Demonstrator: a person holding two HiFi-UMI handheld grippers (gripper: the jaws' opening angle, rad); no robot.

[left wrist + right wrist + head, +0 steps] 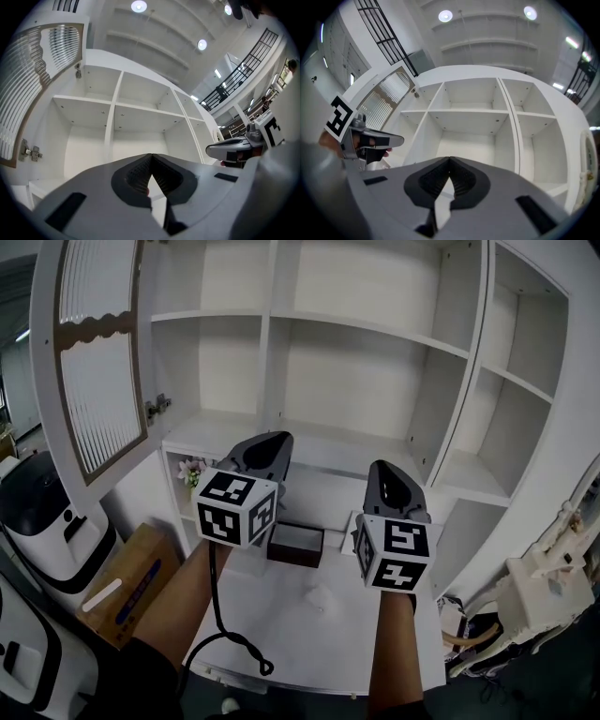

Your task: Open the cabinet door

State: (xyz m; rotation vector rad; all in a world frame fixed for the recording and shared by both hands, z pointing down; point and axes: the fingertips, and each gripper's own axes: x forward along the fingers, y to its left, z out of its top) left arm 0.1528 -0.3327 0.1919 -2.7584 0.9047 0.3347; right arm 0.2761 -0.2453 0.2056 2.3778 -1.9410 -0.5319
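The white cabinet [375,381] stands in front of me with bare shelves. Its left door [89,362], with a ribbed glass panel, is swung wide open on its hinges [157,409]; the same door [28,93] shows in the left gripper view and, further off, as the door [386,101] in the right gripper view. My left gripper [274,448] and right gripper [386,474] hang side by side before the lower shelf, both shut and holding nothing. Neither touches the cabinet. The left gripper [150,157] and right gripper [450,160] have their tips together.
A white table [319,634] lies below the grippers with a dark box [295,545] on it. A cardboard box [127,582] and a white appliance [52,521] stand at left. A small flower pot [192,470] sits on a low shelf. Cables and white equipment [534,596] are at right.
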